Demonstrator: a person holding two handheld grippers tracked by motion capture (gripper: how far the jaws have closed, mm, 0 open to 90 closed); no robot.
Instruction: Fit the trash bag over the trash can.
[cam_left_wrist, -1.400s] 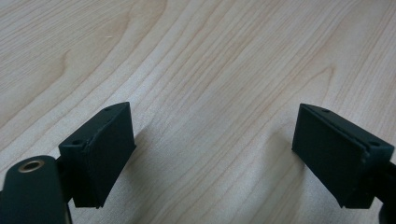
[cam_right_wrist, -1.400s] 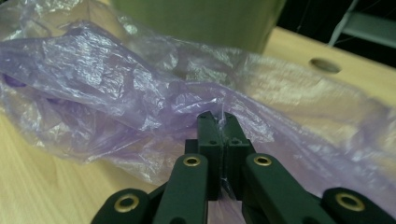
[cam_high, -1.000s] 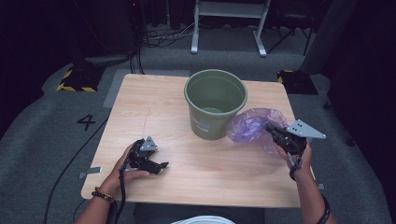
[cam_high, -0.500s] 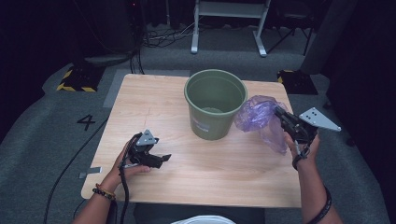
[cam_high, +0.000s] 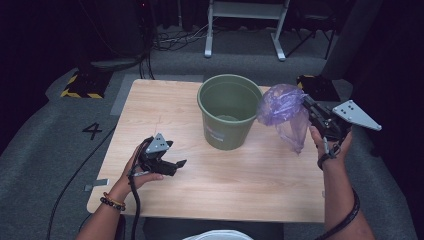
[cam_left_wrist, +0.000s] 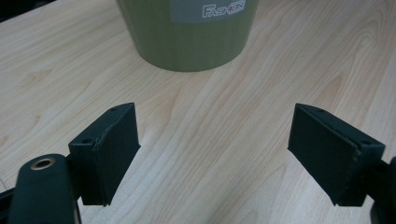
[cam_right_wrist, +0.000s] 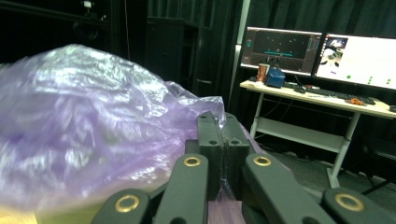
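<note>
A green plastic bucket (cam_high: 229, 109) stands upright near the back middle of the wooden table (cam_high: 150, 107); its base and label show in the left gripper view (cam_left_wrist: 189, 32). My right gripper (cam_high: 306, 103) is lifted to the bucket's right, shut on a crumpled purple plastic bag (cam_high: 285, 112) that hangs beside the rim. In the right gripper view the bag (cam_right_wrist: 84, 126) billows left of the closed jaws (cam_right_wrist: 222, 128). My left gripper (cam_high: 176, 166) rests low over the table's front left, open and empty (cam_left_wrist: 212, 140).
A desk with monitors (cam_right_wrist: 322, 53) stands far off in the right gripper view. A white frame (cam_high: 245, 20) and cables lie on the floor behind the table. A floor marking "4" (cam_high: 93, 131) is left of the table.
My right gripper has risen and moved back and right with the purple bag, which now hangs in the air by the bucket's rim. The left gripper has barely moved.
</note>
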